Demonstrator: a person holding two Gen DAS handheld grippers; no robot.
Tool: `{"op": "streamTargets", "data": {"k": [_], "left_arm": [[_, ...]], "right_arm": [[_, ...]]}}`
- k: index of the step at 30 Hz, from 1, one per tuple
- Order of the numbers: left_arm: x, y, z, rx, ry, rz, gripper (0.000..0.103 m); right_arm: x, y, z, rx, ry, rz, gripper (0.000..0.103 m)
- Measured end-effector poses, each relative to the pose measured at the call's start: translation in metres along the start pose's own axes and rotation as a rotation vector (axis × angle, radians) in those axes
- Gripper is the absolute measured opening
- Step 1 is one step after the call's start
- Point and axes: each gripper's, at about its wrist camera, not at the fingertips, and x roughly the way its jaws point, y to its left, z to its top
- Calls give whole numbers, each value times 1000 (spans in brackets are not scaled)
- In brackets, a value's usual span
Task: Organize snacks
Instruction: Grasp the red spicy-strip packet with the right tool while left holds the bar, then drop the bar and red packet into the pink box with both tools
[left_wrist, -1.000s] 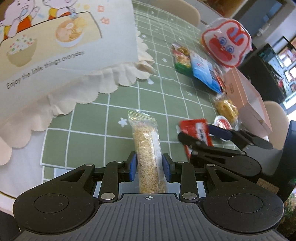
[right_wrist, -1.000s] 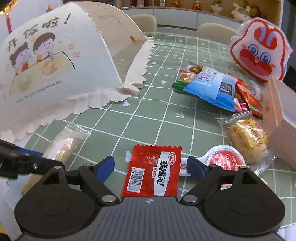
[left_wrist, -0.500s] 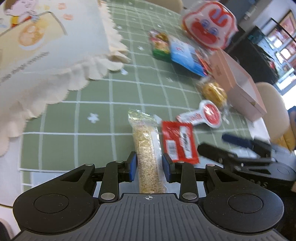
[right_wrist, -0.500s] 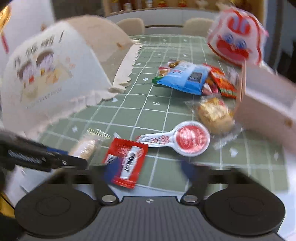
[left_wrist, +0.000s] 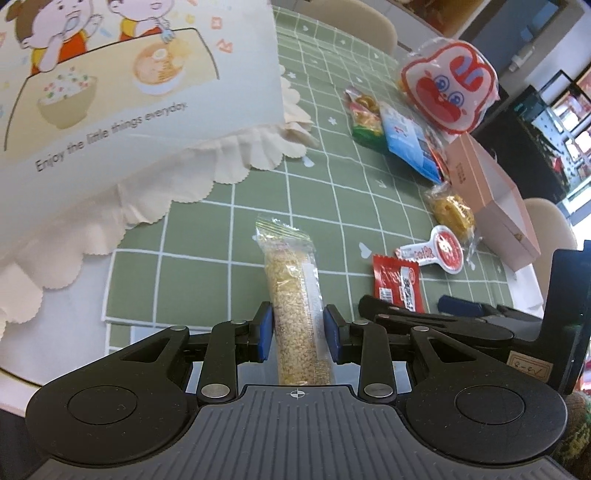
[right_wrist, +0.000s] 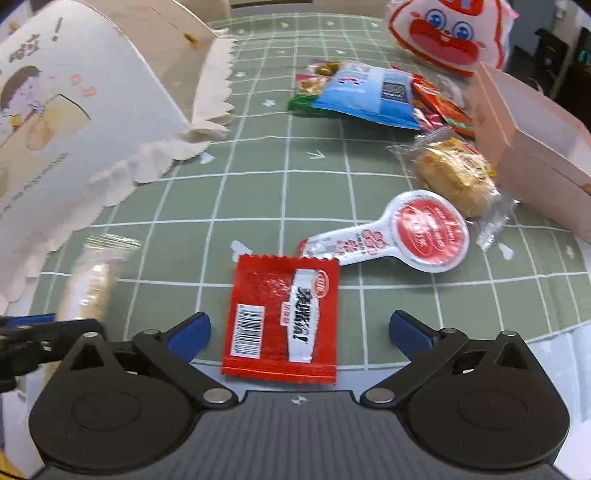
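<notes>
I can't see inside the pink box at my two o'clock; its walls hide any contents, and its far end is cut off. My left gripper has its jaws narrowed onto the clear grain bar, pads touching both sides. My right gripper is spread wide, bracketing the red sachet lying flat on the green tablecloth at twelve o'clock, pads apart from it

Green tablecloth with a white grid and small white shapes. Red packet with a white label and barcode. Clear wrapper of golden grains. Pink box. Blue bag. Blue pads.
</notes>
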Motion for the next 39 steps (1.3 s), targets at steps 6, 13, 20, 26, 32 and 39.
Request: {"op": "streamTargets", "data": {"k": [6, 13, 20, 26, 32, 39], "left_arm": [[0, 1, -3, 1, 13, -3, 34], [9, -46, -7, 161, 89, -69, 34], [16, -135, 22, 316, 90, -254, 34], [11, -254, 97, 467, -152, -365, 34], [69, -342, 156, 433, -208, -385, 34], [203, -368, 142, 388, 15, -196, 34]], "right_arm": [[-12, 0, -4, -124, -45, 58, 63], [-58, -32, -15, -215, -118, 85, 39], [-124, -137, -17, -36, -241, -2, 38], [-160, -203, -13, 35, -336, -94, 38], [-166, -251, -9, 36, -385, -131, 38], [-156, -305, -13, 99, -402, -128, 39]]}}
